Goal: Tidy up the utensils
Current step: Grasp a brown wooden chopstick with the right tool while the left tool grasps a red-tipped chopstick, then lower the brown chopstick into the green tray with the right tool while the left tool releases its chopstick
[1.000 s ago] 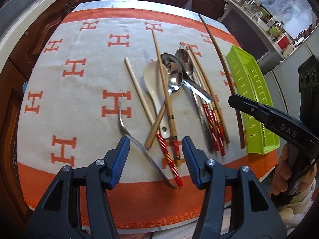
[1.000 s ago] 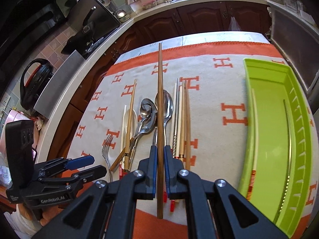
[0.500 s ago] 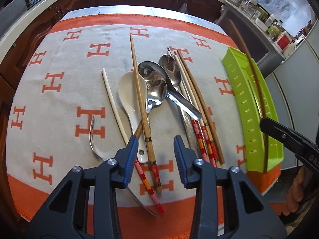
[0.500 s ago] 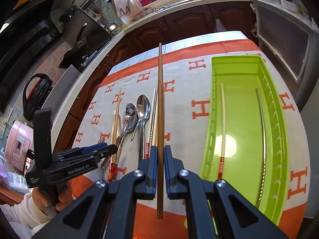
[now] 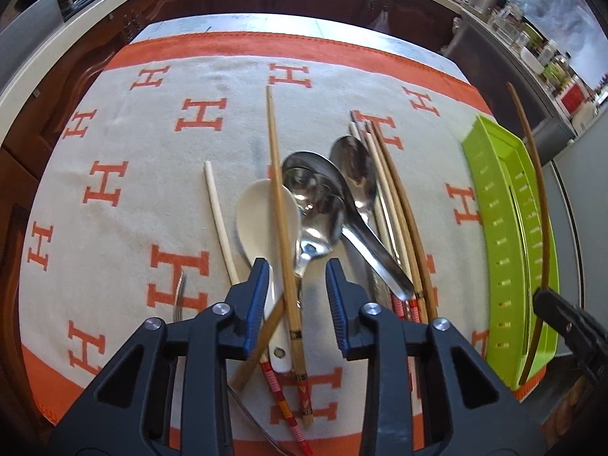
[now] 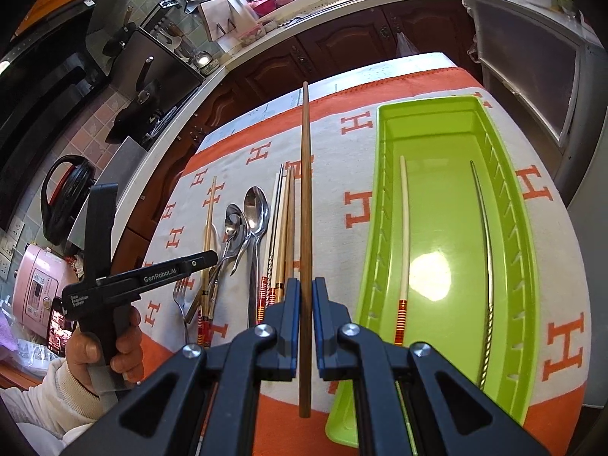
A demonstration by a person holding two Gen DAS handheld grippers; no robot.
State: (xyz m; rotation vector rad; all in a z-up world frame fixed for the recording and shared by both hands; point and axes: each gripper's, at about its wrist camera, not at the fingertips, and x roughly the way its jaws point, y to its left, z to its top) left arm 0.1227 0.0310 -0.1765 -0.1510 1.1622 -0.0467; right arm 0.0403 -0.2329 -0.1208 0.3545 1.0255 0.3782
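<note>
Inside the green tray (image 6: 528,250) we saw a white chopstick (image 6: 403,228) and a metal chopstick (image 6: 487,250). Our right gripper (image 6: 302,300) pinched a brown chopstick (image 6: 305,197) beside the tray; our left gripper (image 5: 294,281), jaws narrowing but apart, straddled a bamboo chopstick (image 5: 279,205) crossing a white spoon (image 5: 258,220).

Left gripper (image 5: 294,279) fingers apart but just narrowing, angled steeply down; right gripper (image 6: 303,296) clamped, tilted downward.

Cream cloth (image 5: 125,235) with orange H pattern and orange border. Lime-green tray (image 6: 452,228), white ceramic spoon (image 5: 262,220), silver metal spoons (image 5: 323,205), brown chopstick (image 6: 306,197) between blue-padded black grippers. Red-orange striped ends on pale chopsticks (image 5: 279,391).
</note>
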